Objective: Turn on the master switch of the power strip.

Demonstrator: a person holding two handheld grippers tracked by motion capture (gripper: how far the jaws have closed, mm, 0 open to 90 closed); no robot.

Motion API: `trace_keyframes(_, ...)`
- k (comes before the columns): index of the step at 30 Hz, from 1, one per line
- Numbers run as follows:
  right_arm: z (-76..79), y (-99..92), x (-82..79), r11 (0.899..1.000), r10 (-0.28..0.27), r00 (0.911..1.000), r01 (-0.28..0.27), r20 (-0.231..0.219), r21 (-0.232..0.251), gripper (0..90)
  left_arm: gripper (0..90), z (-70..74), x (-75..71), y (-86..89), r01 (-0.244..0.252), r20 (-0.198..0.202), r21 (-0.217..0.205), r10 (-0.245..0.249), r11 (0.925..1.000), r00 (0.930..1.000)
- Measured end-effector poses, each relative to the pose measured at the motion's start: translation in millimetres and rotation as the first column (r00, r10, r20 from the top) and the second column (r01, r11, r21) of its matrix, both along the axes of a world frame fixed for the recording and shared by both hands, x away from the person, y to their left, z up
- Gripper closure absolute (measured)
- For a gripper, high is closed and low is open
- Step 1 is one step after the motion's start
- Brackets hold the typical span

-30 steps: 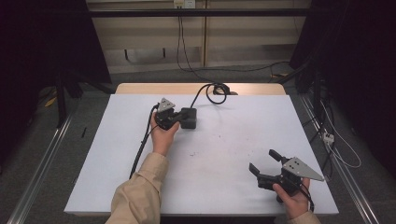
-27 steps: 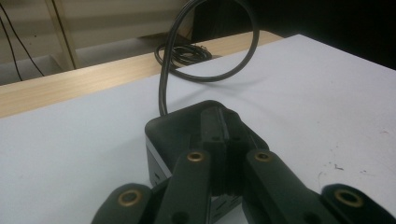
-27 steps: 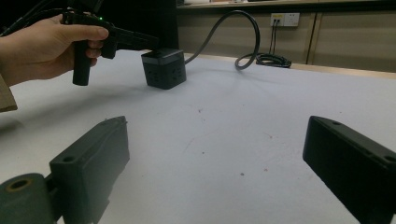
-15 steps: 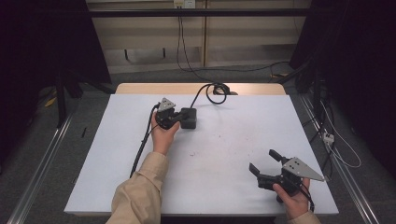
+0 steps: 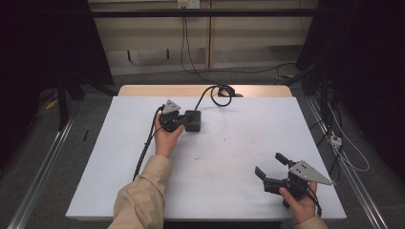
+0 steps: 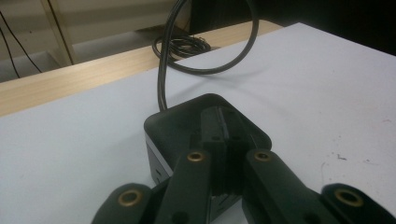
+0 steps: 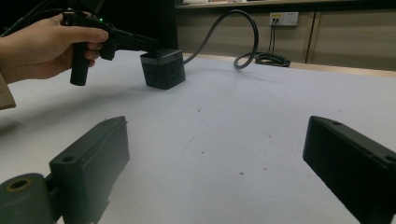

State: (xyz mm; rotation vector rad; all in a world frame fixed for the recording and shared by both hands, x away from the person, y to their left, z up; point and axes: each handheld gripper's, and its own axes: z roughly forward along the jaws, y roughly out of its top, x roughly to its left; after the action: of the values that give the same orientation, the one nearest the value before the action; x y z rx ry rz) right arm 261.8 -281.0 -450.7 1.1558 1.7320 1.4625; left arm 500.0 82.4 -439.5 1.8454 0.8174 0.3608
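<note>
- Landmark: black cube power block [image 5: 193, 120] on the white table [image 5: 229, 143], toward its far side, left of centre; its thick cable [image 5: 210, 93] loops away to a coil at the far edge.
- Left gripper [image 5: 184, 121] is at the block's near-left side; in the left gripper view its jaws lie pressed together, flat on the block's top [image 6: 210, 123], pinching nothing.
- Right gripper [image 5: 270, 166] is well apart from the block, near the table's front-right corner, jaws spread wide and empty, aimed roughly toward the block [image 7: 162, 68].
- Step, as a guess: pressing or nudging the block with the closed tips.
- To do it well: push straight down through the block's middle so it doesn't tip or skid; mind the stiff cable tugging it sideways.
- Right gripper could brace the far side if it slides.
</note>
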Motion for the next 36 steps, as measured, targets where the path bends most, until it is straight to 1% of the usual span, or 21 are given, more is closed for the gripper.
trace_keyframes(2, 0.0, 0.2, 0.0, 1.000, 0.000, 1.0000, 0.000, 0.000, 0.000, 6.7, 90.0, -0.1, 0.2, 0.2, 0.001, -0.002, -0.002, -0.001, 1.0000, 1.0000)
trace_keyframes(4, 0.2, 0.5, -0.2, 1.000, 0.000, 1.0000, 0.000, 0.002, 0.000, 6.7, 90.0, 0.4, 0.1, -0.4, 0.005, 0.009, 0.014, -0.005, 0.9999, 1.0000)
trace_keyframes(5, 0.2, 0.5, -0.1, 1.000, 0.000, 1.0000, 0.000, 0.003, -0.001, 6.7, 90.0, 0.0, 0.4, 0.0, 0.002, -0.002, 0.001, -0.002, 1.0000, 1.0000)
trace_keyframes(7, 0.1, 0.5, -0.1, 1.000, 0.000, 1.0000, 0.000, 0.001, 0.000, 6.7, 90.0, -0.1, 0.8, 0.5, 0.004, -0.002, 0.001, -0.004, 1.0000, 1.0000)
trace_keyframes(10, 0.2, 0.6, -0.4, 1.000, -0.001, 1.0000, 0.001, 0.002, 0.002, 6.7, 90.0, 1.0, 0.4, -0.8, 0.004, 0.004, 0.020, -0.004, 0.9998, 1.0000)
trace_keyframes(14, 0.1, 0.4, -0.2, 1.000, -0.001, 1.0000, 0.001, 0.001, -0.001, 6.7, 90.0, 2.1, 1.5, -0.4, 0.006, -0.011, 0.021, -0.006, 0.9998, 0.9999)
trace_keyframes(17, 0.4, 0.9, -0.2, 1.000, 0.000, 1.0000, 0.000, 0.005, 0.001, 6.7, 90.0, 2.1, 0.4, -1.7, 0.003, -0.001, 0.029, -0.003, 0.9996, 1.0000)
trace_keyframes(21, 0.3, 0.8, -0.2, 1.000, 0.001, 1.0000, -0.001, 0.003, -0.001, 6.7, 90.0, 2.3, 0.3, -2.0, -0.002, -0.008, 0.026, 0.003, 0.9996, 1.0000)
trace_keyframes(22, 0.6, 0.8, -0.4, 1.000, 0.000, 1.0000, 0.000, 0.005, 0.002, 6.7, 90.0, 2.7, -0.1, -2.8, -0.003, -0.001, 0.034, 0.003, 0.9994, 1.0000)
trace_keyframes(24, 0.7, 0.6, -0.5, 1.000, 0.001, 1.0000, -0.001, 0.006, 0.001, 6.7, 90.0, 2.5, -0.1, -2.8, -0.005, 0.000, 0.034, 0.005, 0.9994, 1.0000)
trace_keyframes(27, 0.7, 0.4, -0.4, 1.000, 0.001, 1.0000, -0.001, 0.006, 0.002, 6.7, 90.0, 2.6, 0.5, -2.1, -0.004, -0.010, 0.027, 0.004, 0.9996, 0.9999)
trace_keyframes(31, 0.9, 0.6, -0.6, 1.000, 0.000, 1.0000, 0.000, 0.007, 0.003, 6.7, 90.0, 3.6, 1.6, -2.0, 0.001, -0.015, 0.034, 0.000, 0.9994, 0.9999)
trace_keyframes(36, 1.3, 0.9, -0.7, 1.000, -0.003, 1.0000, 0.003, 0.006, 0.010, 6.7, 90.0, 4.1, 0.2, -3.5, -0.001, -0.002, 0.051, 0.001, 0.9987, 1.0000)
